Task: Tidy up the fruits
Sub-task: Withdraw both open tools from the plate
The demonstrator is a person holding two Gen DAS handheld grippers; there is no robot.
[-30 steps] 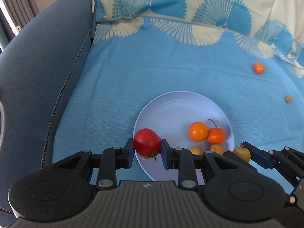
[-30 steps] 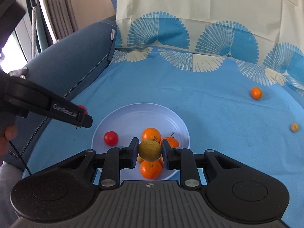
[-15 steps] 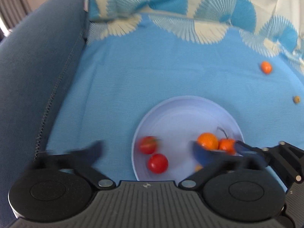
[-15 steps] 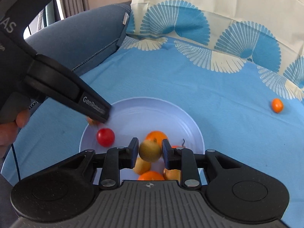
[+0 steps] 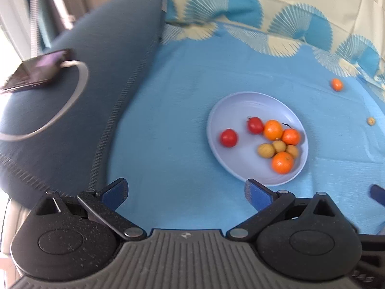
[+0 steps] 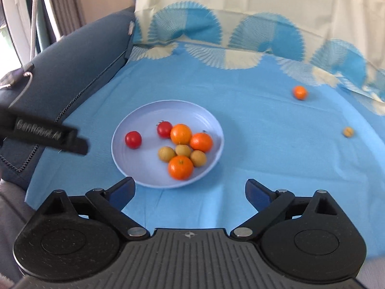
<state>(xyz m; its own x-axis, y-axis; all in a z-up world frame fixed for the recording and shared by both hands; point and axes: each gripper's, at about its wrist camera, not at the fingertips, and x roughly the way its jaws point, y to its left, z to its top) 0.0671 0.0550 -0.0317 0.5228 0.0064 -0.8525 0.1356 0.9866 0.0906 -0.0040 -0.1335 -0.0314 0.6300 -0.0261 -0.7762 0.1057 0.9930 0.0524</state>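
A pale blue plate lies on the blue cloth. It holds two red tomatoes, three oranges and three small yellow-brown fruits. My left gripper is open and empty, near the plate's front left. My right gripper is open and empty, just in front of the plate. A loose orange and a small yellow fruit lie on the cloth at the far right.
A dark blue sofa arm rises on the left, with a phone and a ring on it. A patterned cloth covers the backrest. The left gripper's side crosses the right wrist view.
Both grippers opened: the left dropped its tomato and the right its yellow-brown fruit onto the plate. Both grippers then pulled back and up from the plate.
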